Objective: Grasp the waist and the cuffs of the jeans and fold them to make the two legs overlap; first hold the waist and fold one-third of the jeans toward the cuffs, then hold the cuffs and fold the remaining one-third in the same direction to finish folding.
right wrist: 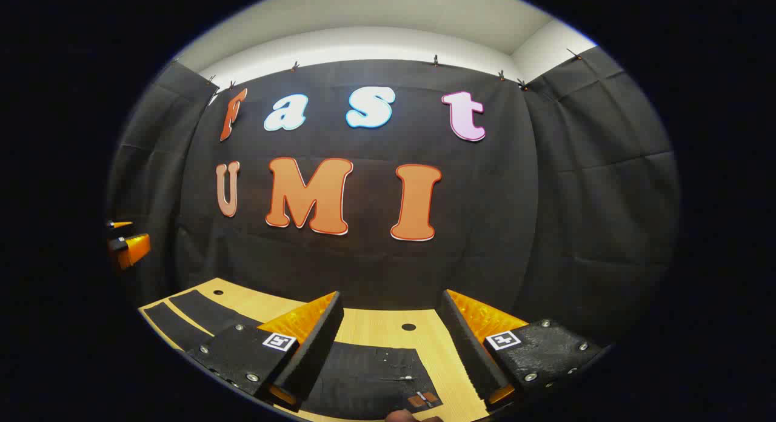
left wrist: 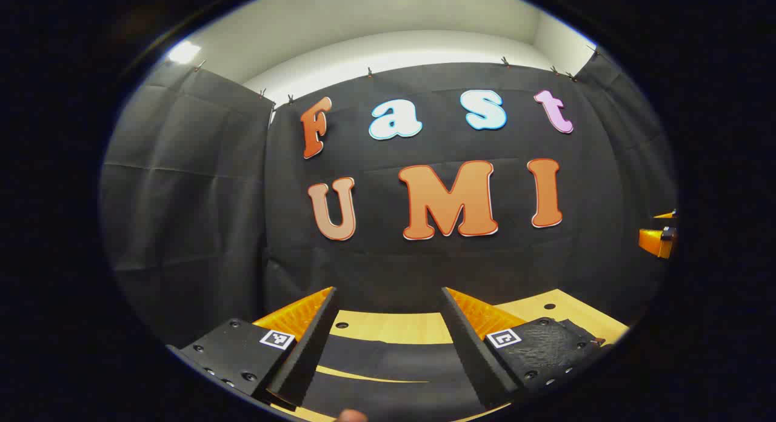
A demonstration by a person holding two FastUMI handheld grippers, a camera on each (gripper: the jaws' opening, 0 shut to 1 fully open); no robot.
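Left gripper view: left gripper (left wrist: 388, 337) jaws spread wide, above jeans (left wrist: 388, 361) flat on counter (left wrist: 400, 326). Right gripper (right wrist: 391, 343) jaws likewise released, holding nothing.

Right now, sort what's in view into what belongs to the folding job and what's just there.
Job:
jeans, flat on the table
left gripper, open
right gripper, open

Just there:
wooden table
black cloth wall
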